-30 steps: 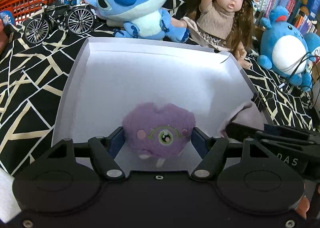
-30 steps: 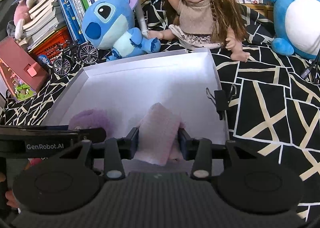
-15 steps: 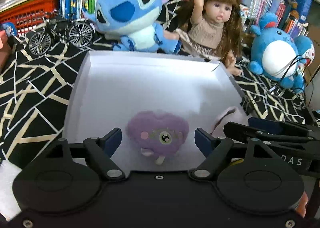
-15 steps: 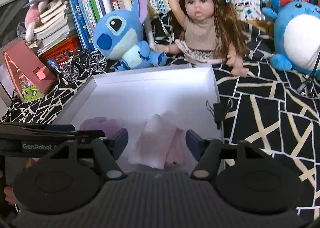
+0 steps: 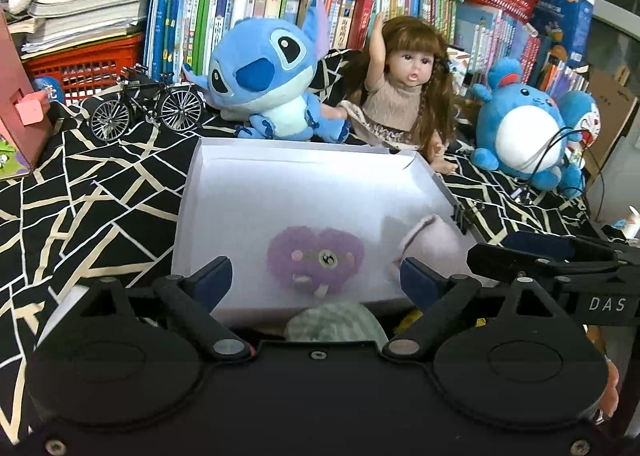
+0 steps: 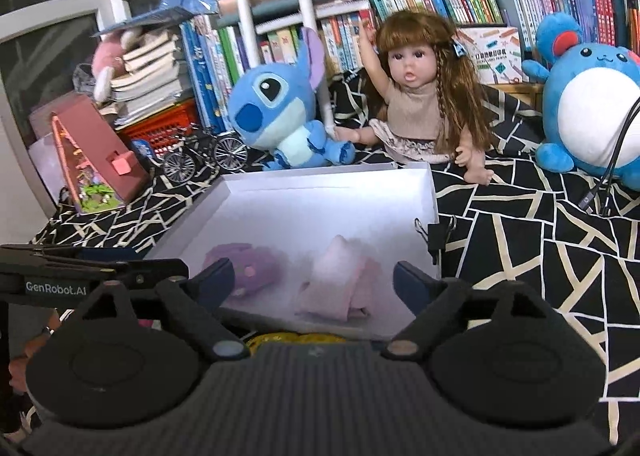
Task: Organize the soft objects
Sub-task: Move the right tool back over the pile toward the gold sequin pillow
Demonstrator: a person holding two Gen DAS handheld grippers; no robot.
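A purple heart-shaped plush (image 5: 315, 258) lies in the near part of a shallow white box (image 5: 280, 184), and a pale pink folded soft piece (image 5: 430, 237) lies to its right. My left gripper (image 5: 316, 279) hangs over the box's near edge, its jaws still opening, wide of the purple plush and not touching it. In the right wrist view the pink piece (image 6: 340, 285) lies in the white box (image 6: 320, 200) beside the purple plush (image 6: 244, 270). My right gripper (image 6: 314, 281) stands above it, jaws opening, pads clear of it.
A greenish soft thing (image 5: 336, 322) and something yellow (image 6: 292, 337) lie just in front of the box. Behind the box sit a blue plush (image 5: 272, 84), a doll (image 5: 404, 96) and a round blue plush (image 5: 524, 132). A model bicycle (image 5: 146, 106) stands at left; a binder clip (image 6: 436, 234) grips the right wall.
Both grippers let go: the left opened off the purple plush, the right off the pink piece. Both pulled back and rose, so the box's near edge now shows.
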